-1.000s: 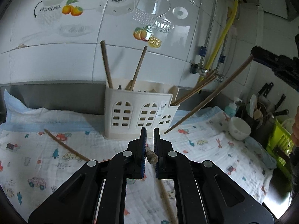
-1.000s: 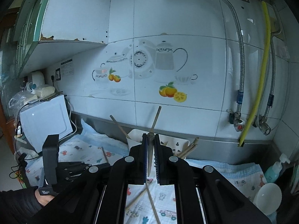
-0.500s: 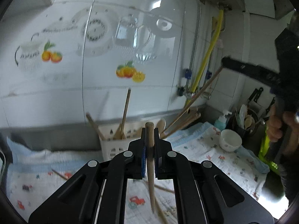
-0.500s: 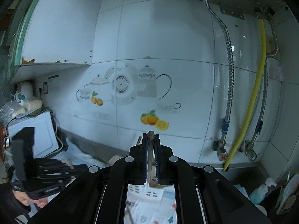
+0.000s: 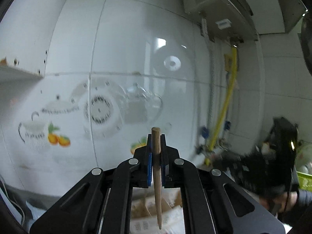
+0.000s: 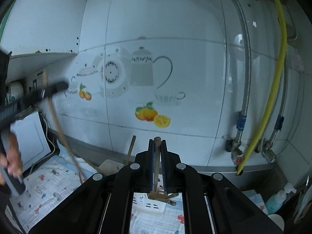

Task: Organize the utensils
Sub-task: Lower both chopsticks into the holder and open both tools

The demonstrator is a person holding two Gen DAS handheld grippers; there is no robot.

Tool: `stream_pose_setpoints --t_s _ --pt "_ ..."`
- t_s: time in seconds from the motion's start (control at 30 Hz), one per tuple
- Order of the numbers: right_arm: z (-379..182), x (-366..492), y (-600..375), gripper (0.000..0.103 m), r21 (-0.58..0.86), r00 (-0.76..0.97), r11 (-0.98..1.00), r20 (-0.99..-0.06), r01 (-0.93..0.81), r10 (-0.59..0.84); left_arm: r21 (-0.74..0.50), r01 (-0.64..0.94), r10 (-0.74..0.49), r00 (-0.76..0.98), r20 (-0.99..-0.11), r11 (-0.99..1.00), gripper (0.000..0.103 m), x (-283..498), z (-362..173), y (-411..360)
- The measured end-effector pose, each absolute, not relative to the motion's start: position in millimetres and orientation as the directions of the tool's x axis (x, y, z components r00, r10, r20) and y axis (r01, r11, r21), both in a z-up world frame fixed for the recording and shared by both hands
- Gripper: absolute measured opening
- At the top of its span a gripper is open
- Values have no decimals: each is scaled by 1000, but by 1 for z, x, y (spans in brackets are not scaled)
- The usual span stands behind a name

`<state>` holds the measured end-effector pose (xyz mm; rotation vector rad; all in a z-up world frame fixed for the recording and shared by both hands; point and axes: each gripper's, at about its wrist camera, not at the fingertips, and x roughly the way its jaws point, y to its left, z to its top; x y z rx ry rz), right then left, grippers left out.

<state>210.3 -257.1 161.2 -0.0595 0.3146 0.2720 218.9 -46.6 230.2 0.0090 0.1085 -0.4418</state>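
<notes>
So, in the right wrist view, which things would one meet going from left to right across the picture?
The person's hand → the chopstick held by the left gripper → orange-fruit tile decal → blue-banded metal hose → yellow hose → soap bottle.

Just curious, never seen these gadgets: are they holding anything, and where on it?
Each grips one wooden chopstick near its thick top end: the left gripper one chopstick, the right gripper another.

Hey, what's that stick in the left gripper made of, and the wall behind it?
Chopstick: looks like plain unvarnished wood, matte brown with faint grain, tapering to a point. Wall: probably glazed ceramic tile, since it is glossy white, mirrors window light and shows grout lines and printed fruit decals.
</notes>
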Motion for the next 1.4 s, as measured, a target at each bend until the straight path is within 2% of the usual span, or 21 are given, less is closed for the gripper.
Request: stream_pose_setpoints --t_s 0.17,0.33,0.8,1.0,1.07,1.17,1.23,1.4 --pt "150 220 -258 7 -12 907 961 -332 -277 258 27 362 -359 931 -71 932 5 245 230 -54" --pt "144 225 -258 7 -11 902 959 -341 -284 263 -2 323 -322 944 -73 947 5 267 215 -52" --pt "126 232 -256 7 -2 883 954 -379 -300 277 -20 330 -326 921 -215 944 5 297 168 -52" --pt "128 229 -255 9 -1 884 956 -381 -294 272 -45 339 -340 913 -228 940 16 294 170 -48" --pt "131 222 -256 15 -3 890 957 -371 -288 267 -52 341 -343 912 -225 939 16 290 173 -46" --pt "136 209 -260 17 2 896 957 -351 -289 271 -62 348 -353 911 -212 936 18 275 181 -39" --pt "139 198 -262 17 0 898 956 -344 -292 274 -58 339 -344 917 -203 939 34 262 185 -33" --pt "135 158 -263 17 4 894 950 -337 -313 296 -73 328 -336 923 -188 942 34 222 185 -7"
